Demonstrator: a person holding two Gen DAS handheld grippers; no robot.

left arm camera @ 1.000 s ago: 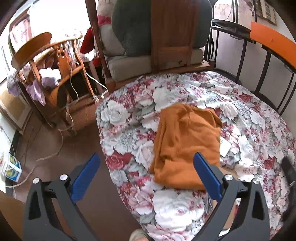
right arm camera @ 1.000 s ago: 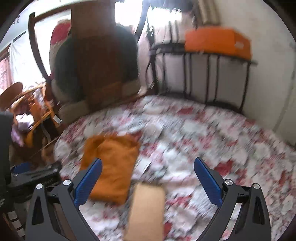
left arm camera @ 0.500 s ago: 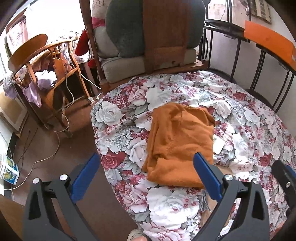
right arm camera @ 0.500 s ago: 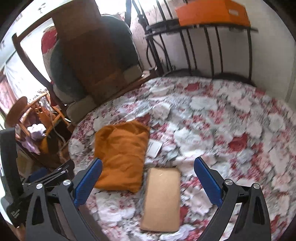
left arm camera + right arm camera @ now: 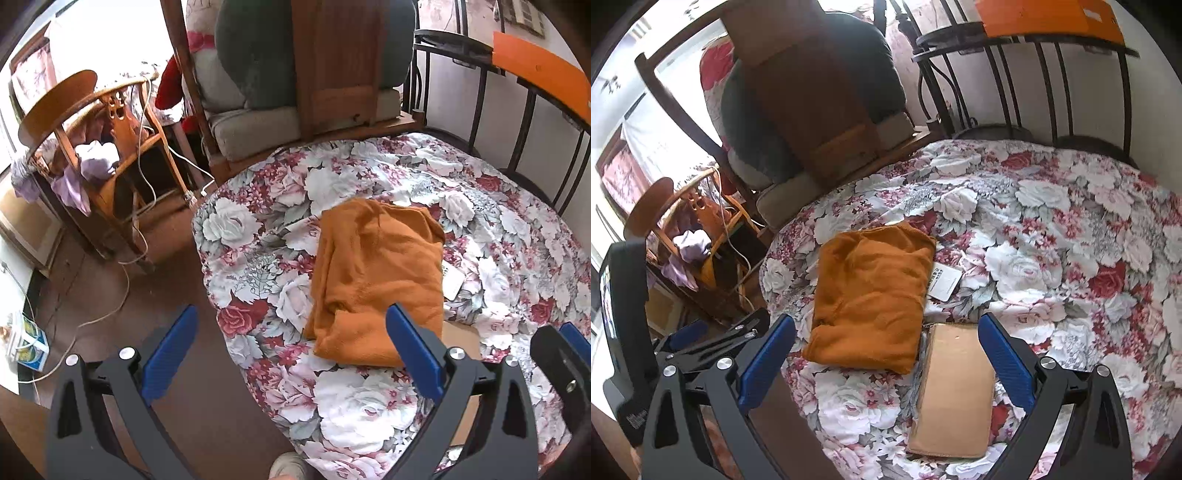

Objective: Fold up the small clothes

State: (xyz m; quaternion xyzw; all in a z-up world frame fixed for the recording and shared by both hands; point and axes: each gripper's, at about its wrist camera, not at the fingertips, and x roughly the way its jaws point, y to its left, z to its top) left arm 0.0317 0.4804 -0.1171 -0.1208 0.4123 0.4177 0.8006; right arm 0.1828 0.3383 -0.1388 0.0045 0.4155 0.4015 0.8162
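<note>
An orange garment (image 5: pixel 376 280) (image 5: pixel 871 295) lies folded into a rough rectangle on the floral bedspread (image 5: pixel 498 236) (image 5: pixel 1052 258), near the bed's left corner. My left gripper (image 5: pixel 291 354) hovers open above the bed's edge, its right finger over the garment's near end, nothing between the blue pads. My right gripper (image 5: pixel 886 362) is open too, held above the garment's near edge and a brown cardboard piece (image 5: pixel 955 387). The left gripper (image 5: pixel 701 339) shows at the left of the right wrist view. A white tag (image 5: pixel 943 282) lies beside the garment.
A wooden chair (image 5: pixel 110 155) draped with clothes and cables stands left of the bed. A cushioned seat (image 5: pixel 295 92) sits behind the bed. Black metal railing (image 5: pixel 517 122) with an orange box (image 5: pixel 1045 18) lines the right. A shoe tip (image 5: pixel 288 467) shows on the brown floor.
Both grippers have pulled back and risen a little; the right view has swung left and settled, now sharp. The garment has not moved.
</note>
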